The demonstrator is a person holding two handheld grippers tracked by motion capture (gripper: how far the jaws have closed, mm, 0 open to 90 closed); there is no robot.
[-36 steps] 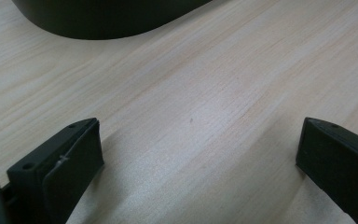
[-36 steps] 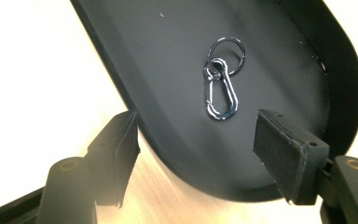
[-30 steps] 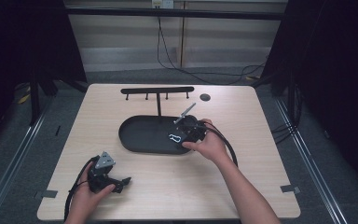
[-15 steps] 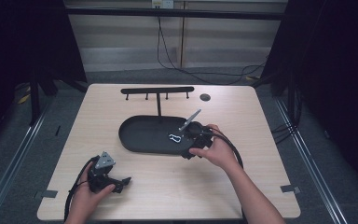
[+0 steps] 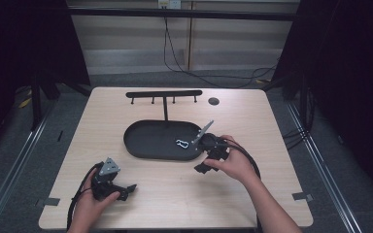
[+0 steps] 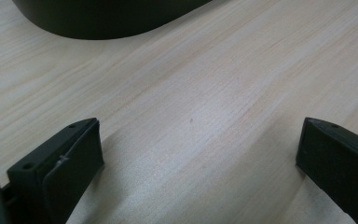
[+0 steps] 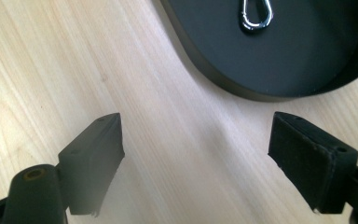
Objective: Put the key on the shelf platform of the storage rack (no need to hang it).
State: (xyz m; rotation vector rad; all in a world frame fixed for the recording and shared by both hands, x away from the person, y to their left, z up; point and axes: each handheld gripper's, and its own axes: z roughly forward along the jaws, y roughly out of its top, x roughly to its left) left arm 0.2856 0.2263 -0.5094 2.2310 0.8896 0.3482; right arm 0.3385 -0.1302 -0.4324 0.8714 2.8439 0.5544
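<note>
A black oval tray [image 5: 145, 141] lies mid-table, and a small silver clip [image 5: 181, 143] rests on its right part. My right gripper [image 5: 203, 164] hovers just off the tray's front right rim, open and empty, held by a hand. In the right gripper view its jaws [image 7: 198, 154] stand wide over bare wood, with the tray [image 7: 307, 56] and the clip [image 7: 256, 16] beyond them. My left gripper [image 5: 125, 191] sits near the front left of the table, open with nothing in it. The left gripper view has its jaws [image 6: 200, 154] spread over wood, with the tray's rim [image 6: 107, 18] farther off.
A black rack with several small hooks [image 5: 164, 93] stands behind the tray, on a thin post. A small dark disc [image 5: 213, 101] lies at the back right. Cables trail from both grippers toward the front edge. Bare wood lies between the two grippers.
My right gripper has drawn back from over the tray's right end toward the front, and is now off the rim. The clip stays in the tray. The left gripper has not moved.
</note>
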